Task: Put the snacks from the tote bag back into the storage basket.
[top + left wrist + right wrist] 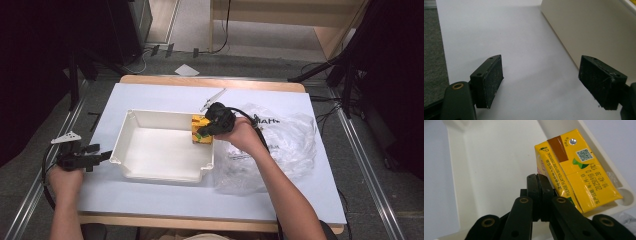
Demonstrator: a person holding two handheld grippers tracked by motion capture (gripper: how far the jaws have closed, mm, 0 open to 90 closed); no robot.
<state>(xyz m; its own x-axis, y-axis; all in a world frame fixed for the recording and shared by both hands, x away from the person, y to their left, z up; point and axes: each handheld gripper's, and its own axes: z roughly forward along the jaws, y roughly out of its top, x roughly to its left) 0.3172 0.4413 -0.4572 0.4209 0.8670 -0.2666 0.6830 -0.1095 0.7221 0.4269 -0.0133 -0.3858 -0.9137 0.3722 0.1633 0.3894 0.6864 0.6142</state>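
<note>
A person's left gripper (102,156) rests at the near left edge of the white surface (165,192), jaws wide and empty, just beside the cream tray (161,174). Farther in, the right gripper (202,131), jaws pressed together on nothing, sits against a yellow drink carton (576,175) in the tray's far right corner, beside a clear plastic bag (290,145).

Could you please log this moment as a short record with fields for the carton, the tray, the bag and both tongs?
carton: yellow drink carton, inside the tray against its wall near a corner
tray: white plastic tray on the white table, nothing else seen inside
bag: clear plastic bag, crumpled on the table beside the tray
right tongs: jaws shut, beside the carton, nothing between them
left tongs: jaws open, low over the table beside the tray's outer wall
</note>
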